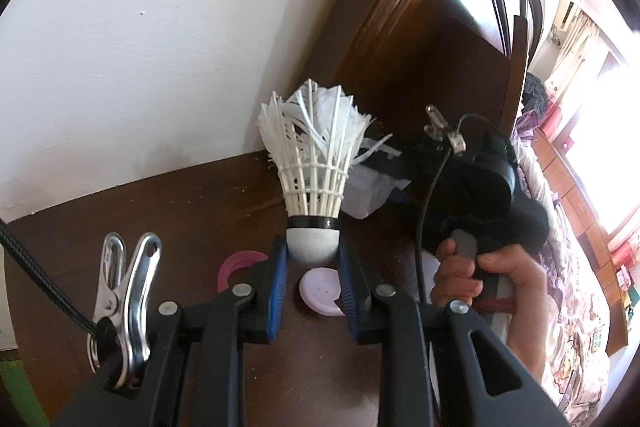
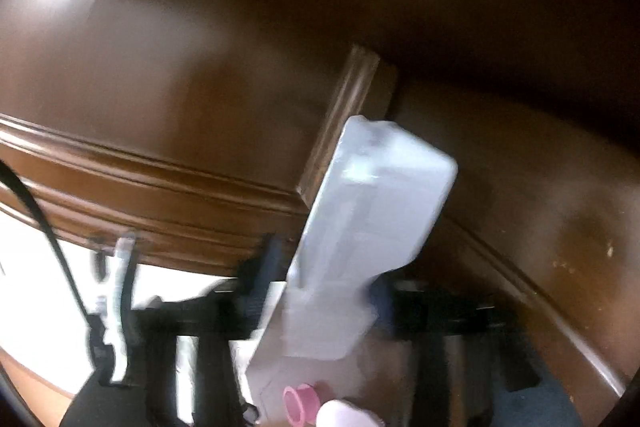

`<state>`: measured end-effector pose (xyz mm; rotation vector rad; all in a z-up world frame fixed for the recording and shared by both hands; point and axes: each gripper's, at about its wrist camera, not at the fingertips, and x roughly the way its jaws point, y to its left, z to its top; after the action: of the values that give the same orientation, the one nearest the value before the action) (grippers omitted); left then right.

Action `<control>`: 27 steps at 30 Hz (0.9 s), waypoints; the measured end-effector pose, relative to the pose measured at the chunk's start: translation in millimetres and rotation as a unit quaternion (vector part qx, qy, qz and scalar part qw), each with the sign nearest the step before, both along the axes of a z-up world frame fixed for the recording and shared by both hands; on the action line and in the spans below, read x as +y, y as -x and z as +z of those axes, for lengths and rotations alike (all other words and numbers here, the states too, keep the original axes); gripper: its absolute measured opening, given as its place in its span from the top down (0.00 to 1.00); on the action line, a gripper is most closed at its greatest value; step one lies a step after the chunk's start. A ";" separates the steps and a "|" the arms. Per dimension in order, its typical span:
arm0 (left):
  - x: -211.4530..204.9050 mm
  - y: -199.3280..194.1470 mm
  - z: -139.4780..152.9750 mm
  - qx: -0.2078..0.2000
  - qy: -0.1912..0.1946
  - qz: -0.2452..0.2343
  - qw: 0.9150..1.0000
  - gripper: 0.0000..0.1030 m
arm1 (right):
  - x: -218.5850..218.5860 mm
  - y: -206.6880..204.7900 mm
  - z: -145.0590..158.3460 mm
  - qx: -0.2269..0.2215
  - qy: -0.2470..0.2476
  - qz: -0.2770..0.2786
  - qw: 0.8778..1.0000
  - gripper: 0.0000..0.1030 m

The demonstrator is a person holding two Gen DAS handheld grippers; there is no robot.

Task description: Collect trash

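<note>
A worn white feather shuttlecock (image 1: 314, 163) stands upright above the dark brown wooden desk (image 1: 168, 203), its grey rounded cork base clamped between the blue pads of the left claw (image 1: 313, 259). Beneath it on the desk lie a pale lilac round lid (image 1: 318, 291) and, to the left, a pink ring (image 1: 236, 265). In the blurred right wrist view, the right claw (image 2: 320, 291) grips a crumpled translucent white plastic wrapper (image 2: 372, 203) in front of the dark wooden furniture (image 2: 200, 67). A hand (image 1: 476, 275) holds the right claw's handle to the right of the shuttlecock.
</note>
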<state>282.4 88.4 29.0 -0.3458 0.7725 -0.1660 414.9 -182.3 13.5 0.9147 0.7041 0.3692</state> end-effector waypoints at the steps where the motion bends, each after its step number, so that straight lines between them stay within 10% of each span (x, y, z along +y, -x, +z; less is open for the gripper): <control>1: 0.4 0.8 0.0 0.000 0.001 0.000 1.000 0.75 | -0.5 0.0 -4.0 0.002 -0.015 0.000 1.000 0.77; 16: -10.3 22.7 25.4 -0.047 0.003 0.001 0.999 0.75 | 4.9 65.6 51.2 -0.103 0.061 0.021 0.993 0.77; 27: -39.6 78.4 17.0 -0.083 -0.013 -0.012 0.996 0.75 | -3.4 190.7 54.1 -0.246 0.150 0.022 0.957 0.77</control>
<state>204.0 48.7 46.1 -0.2943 0.6139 -0.2046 224.2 -185.7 67.6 0.4890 0.3069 0.4927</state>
